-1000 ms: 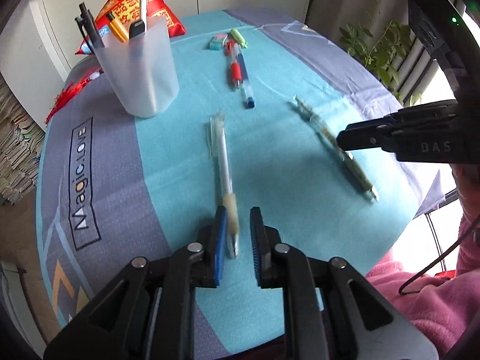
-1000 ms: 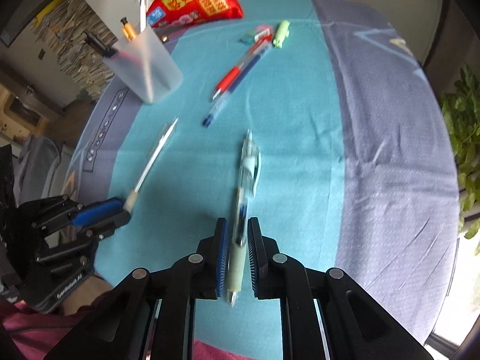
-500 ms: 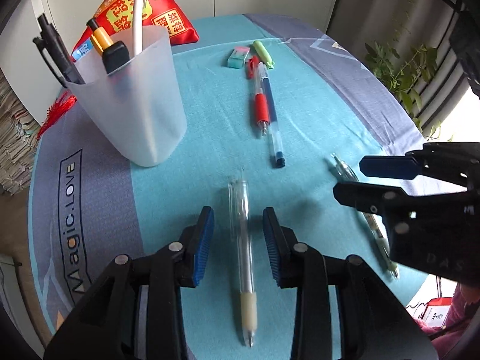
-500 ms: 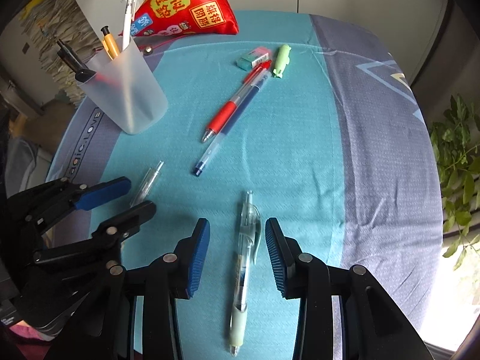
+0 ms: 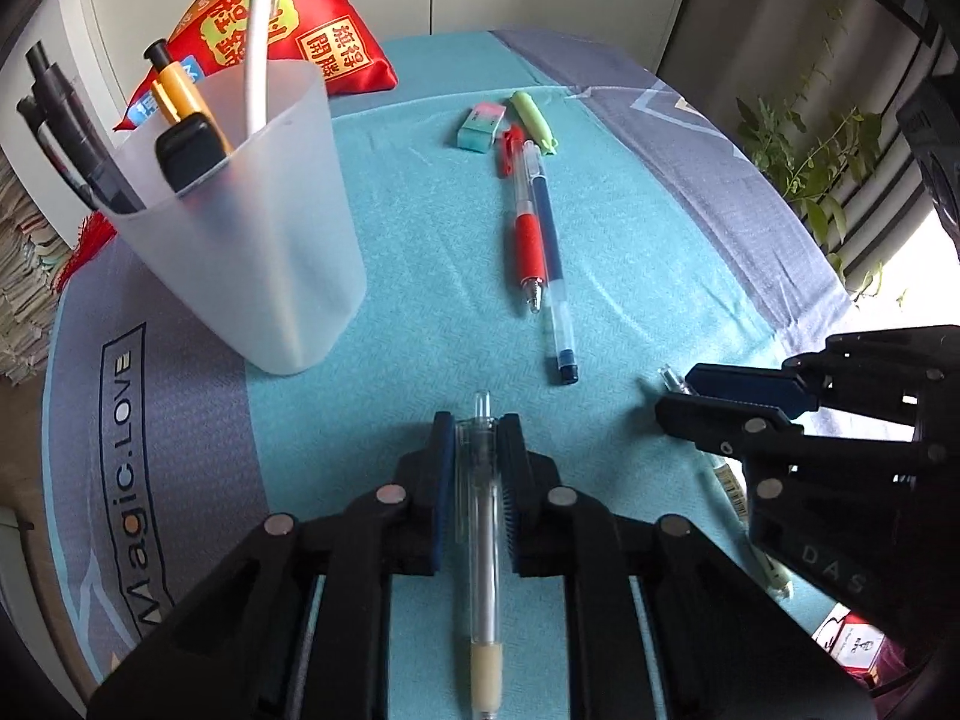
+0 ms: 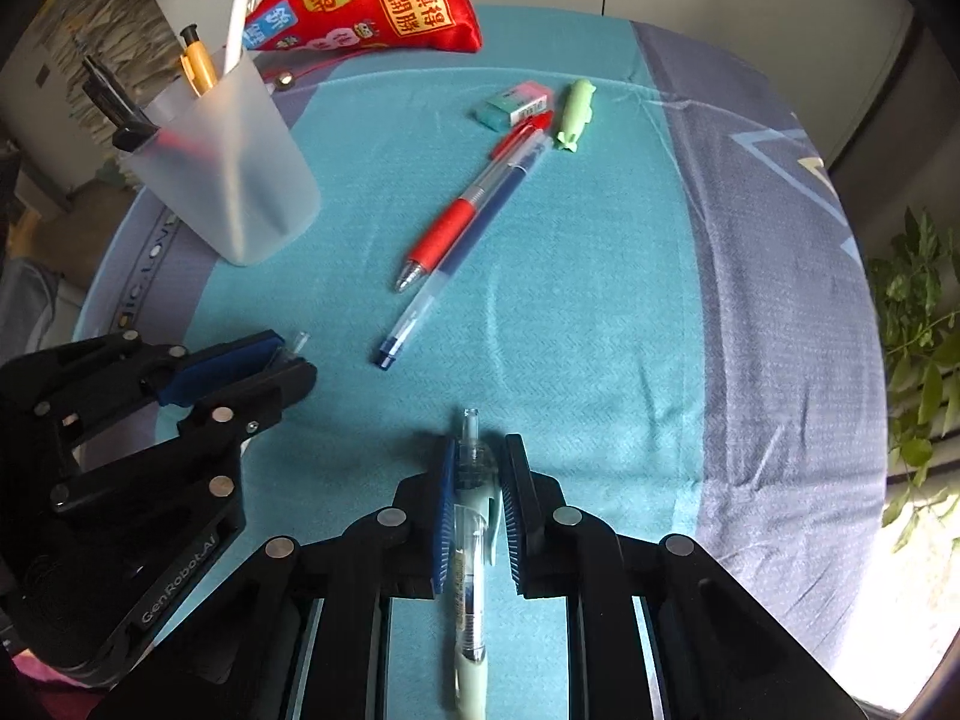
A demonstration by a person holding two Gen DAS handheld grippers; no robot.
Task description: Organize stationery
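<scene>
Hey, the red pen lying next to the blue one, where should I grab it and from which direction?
Grip the red pen at its red rubber sleeve, from above, jaws across the barrel. The blue pen lies against one side, so one jaw must wedge between them; the clip end near the eraser is more crowded.

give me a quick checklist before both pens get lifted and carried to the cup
1. Left gripper closed on the clear pen: ok, pads touch the barrel near its clicker end.
2. Right gripper closed on the green-grip pen: cannot tell, pads sit close but a slight gap may remain.
3. Pens off the tablecloth: cannot tell.
4. Frosted cup upright: ok.
5. Room in the cup: ok, several pens inside, but the opening shows space.
6. The two grippers apart from each other: ok, the teal cloth shows between them.
</scene>
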